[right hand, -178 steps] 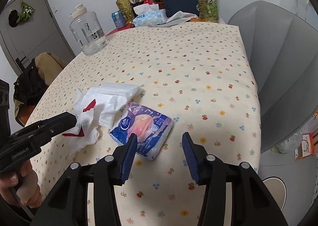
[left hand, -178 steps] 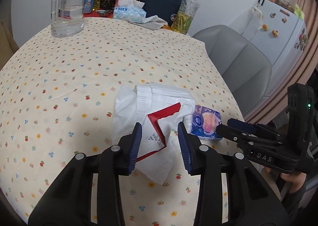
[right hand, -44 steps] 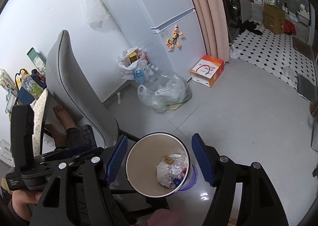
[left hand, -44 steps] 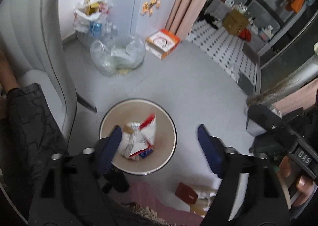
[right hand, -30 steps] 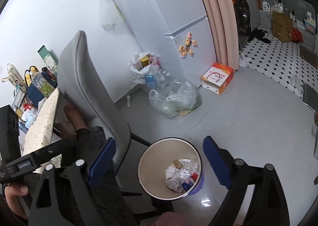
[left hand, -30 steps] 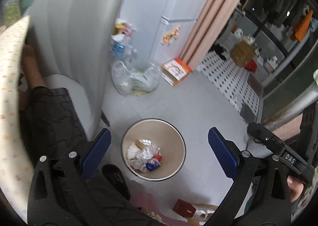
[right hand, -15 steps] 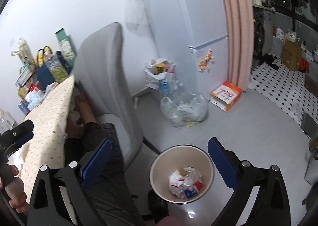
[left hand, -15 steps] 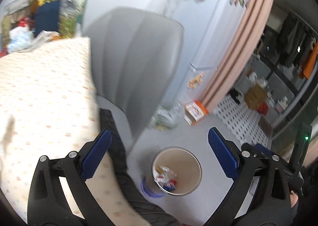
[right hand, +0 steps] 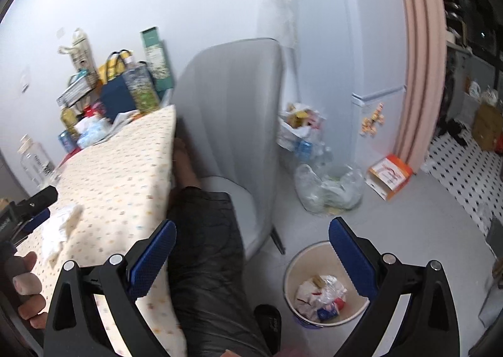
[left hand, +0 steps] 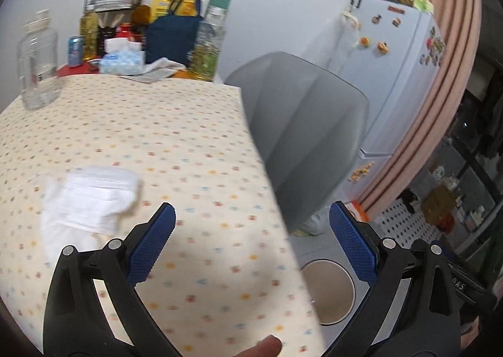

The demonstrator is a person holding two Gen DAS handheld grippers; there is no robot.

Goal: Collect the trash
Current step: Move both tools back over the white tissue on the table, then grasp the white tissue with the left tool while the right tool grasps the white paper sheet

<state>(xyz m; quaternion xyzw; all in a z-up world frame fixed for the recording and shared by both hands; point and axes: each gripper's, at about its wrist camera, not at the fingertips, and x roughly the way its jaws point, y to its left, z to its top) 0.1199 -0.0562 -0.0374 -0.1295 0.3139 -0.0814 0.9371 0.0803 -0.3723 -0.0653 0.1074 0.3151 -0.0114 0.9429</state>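
White tissue and a crumpled face mask (left hand: 89,200) lie on the floral tablecloth (left hand: 176,143), a little ahead and left of my left gripper (left hand: 251,237), which is wide open and empty above the table's near edge. The same white trash (right hand: 63,222) shows small in the right wrist view. My right gripper (right hand: 251,244) is also wide open and empty, hanging over a person's dark-clothed lap. The round bin (right hand: 294,275) stands on the floor below right, holding crumpled wrappers and tissue (right hand: 323,297). The bin's rim (left hand: 349,278) also shows in the left wrist view.
A grey chair (left hand: 308,137) stands against the table's right side. Bottles, a tissue box (left hand: 122,57), a navy bag (left hand: 173,36) and a clear jug (left hand: 39,64) crowd the table's far end. A fridge (left hand: 399,80), plastic bags (right hand: 327,187) and an orange box (right hand: 389,174) lie beyond.
Both grippers swung up and away from the bin toward the table. The left one now looks over the tablecloth at the white tissue and mask. Both stay open.
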